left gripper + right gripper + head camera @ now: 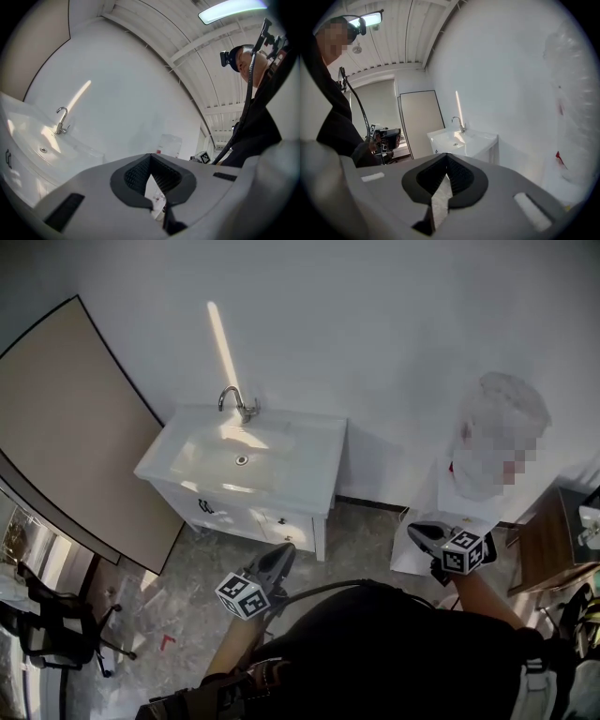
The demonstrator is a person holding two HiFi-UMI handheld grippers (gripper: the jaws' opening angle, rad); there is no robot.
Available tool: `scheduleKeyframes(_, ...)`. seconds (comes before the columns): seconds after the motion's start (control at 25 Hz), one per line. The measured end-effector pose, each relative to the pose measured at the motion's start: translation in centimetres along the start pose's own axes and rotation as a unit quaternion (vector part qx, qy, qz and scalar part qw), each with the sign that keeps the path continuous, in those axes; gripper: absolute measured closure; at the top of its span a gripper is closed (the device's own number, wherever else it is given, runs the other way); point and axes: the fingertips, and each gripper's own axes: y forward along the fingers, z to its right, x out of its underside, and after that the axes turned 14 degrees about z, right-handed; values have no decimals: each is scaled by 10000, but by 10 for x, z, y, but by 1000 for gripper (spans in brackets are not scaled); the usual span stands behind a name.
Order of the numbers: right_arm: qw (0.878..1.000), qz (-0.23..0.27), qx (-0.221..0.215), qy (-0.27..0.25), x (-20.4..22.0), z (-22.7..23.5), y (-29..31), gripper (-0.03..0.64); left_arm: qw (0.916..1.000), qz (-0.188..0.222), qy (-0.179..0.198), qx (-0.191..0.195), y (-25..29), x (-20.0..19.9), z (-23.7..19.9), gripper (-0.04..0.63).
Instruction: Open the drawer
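A white vanity [309, 486] with a basin and a chrome faucet [236, 401] stands against the far wall. Its drawer front [225, 514] carries a dark handle [206, 506]. My left gripper [281, 555] hangs in front of the vanity, well short of it, with its jaws shut and nothing between them. My right gripper [419, 531] is off to the right near the wall, also shut and empty. The left gripper view has the vanity [28, 164] at its left edge beyond the gripper [150, 155]. In the right gripper view the vanity [464, 140] lies ahead of the gripper [446, 154].
A tall beige panel [66, 437] leans at the left, beside the vanity. A black office chair [56, 624] stands at the lower left. A plastic-wrapped white bundle [492, 427] rests against the wall at the right, next to a wooden cabinet [553, 540].
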Motion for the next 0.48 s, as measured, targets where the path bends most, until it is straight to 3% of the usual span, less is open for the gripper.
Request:
scheduleKeyframes(0.24,9973,-269,-671,-159,-7,4,99,615,9963,250,131,-812,-47,-18,-59,595)
scheduleKeyframes(0.48,9814,-519,-1833,-229,-8,-2,198,615,9815,510,288,-1824,-76,-28,-99,595)
